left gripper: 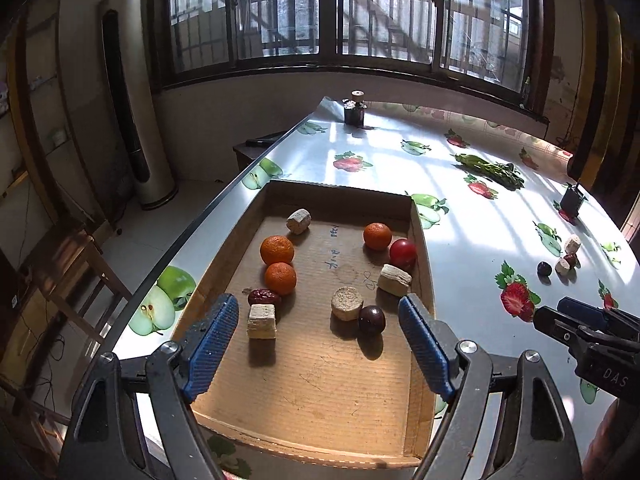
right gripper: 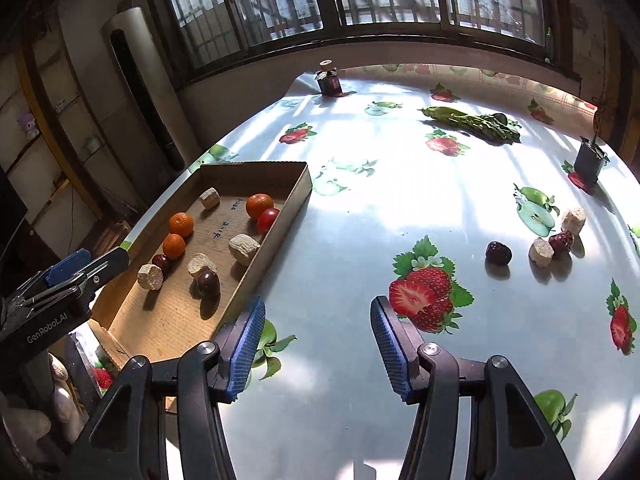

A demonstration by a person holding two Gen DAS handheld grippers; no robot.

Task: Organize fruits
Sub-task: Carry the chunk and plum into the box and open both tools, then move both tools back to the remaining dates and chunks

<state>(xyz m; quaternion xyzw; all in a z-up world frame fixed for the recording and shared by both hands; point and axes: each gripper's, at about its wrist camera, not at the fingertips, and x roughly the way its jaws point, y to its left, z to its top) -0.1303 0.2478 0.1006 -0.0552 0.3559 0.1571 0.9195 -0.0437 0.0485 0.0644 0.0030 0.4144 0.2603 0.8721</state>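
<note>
A shallow cardboard tray [left gripper: 422,240] lies on the fruit-print tablecloth. In it are three oranges [left gripper: 277,249], a red round fruit [left gripper: 403,252], a red date [left gripper: 264,297], a dark plum [left gripper: 371,320] and several beige chunks [left gripper: 262,322]. My left gripper [left gripper: 316,303] hovers open over the tray's near half, with nothing between its fingers. My right gripper [right gripper: 317,303] stands open over bare tablecloth just right of the tray. Farther right on the cloth lie a dark plum [right gripper: 498,253], a red date [right gripper: 562,242] and two beige chunks [right gripper: 541,252].
A bunch of green vegetables [right gripper: 472,122] lies at the back of the table. A dark jar [right gripper: 329,80] stands at the far left corner and a small black box [right gripper: 588,160] at the right edge. The table's left edge [left gripper: 208,220] runs beside the tray.
</note>
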